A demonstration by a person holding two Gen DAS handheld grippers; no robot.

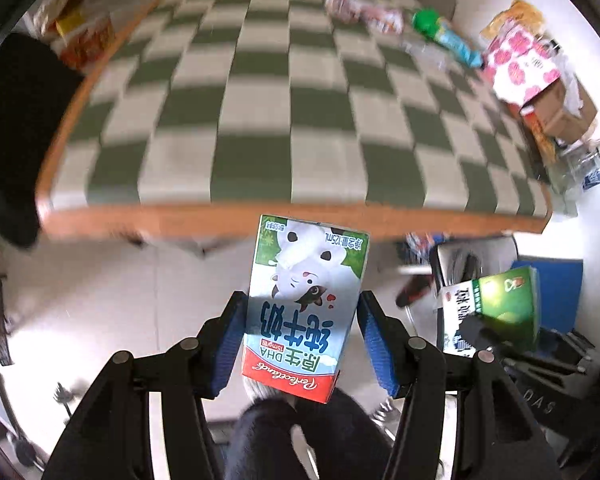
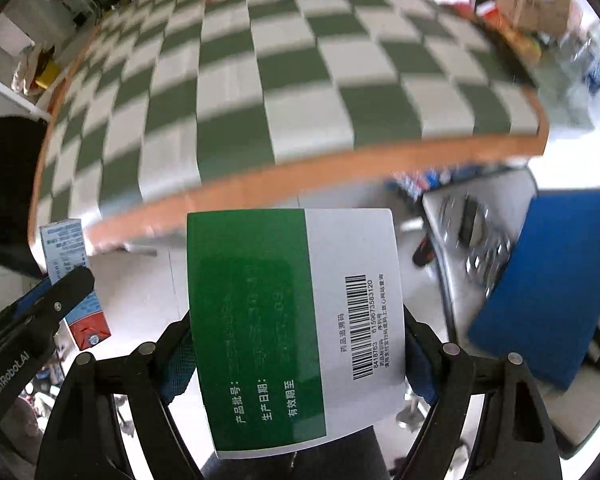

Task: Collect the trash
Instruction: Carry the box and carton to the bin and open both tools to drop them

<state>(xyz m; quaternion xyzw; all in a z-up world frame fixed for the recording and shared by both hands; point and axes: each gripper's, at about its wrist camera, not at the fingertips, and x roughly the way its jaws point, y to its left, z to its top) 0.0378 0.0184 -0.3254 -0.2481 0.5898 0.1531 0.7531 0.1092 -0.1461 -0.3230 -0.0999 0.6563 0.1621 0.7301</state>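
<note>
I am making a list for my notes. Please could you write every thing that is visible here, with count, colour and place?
milk carton: 1, blue-white-red, in left gripper
green-white box: 1, in right gripper
table: 1, green-white checked top, orange edge
wrappers, bottle, boxes: several, mixed colours, table's far right
blue panel: 1, floor, right
person's dark legs: below the grippers

Milk carton (image 1: pixel 304 308): small, blue and white with a red base band and cartoon cow; clamped between blue pads, off the table.
Green-and-white box (image 2: pixel 296 328): flat, barcode side showing, clamped likewise, off the table edge.
</note>
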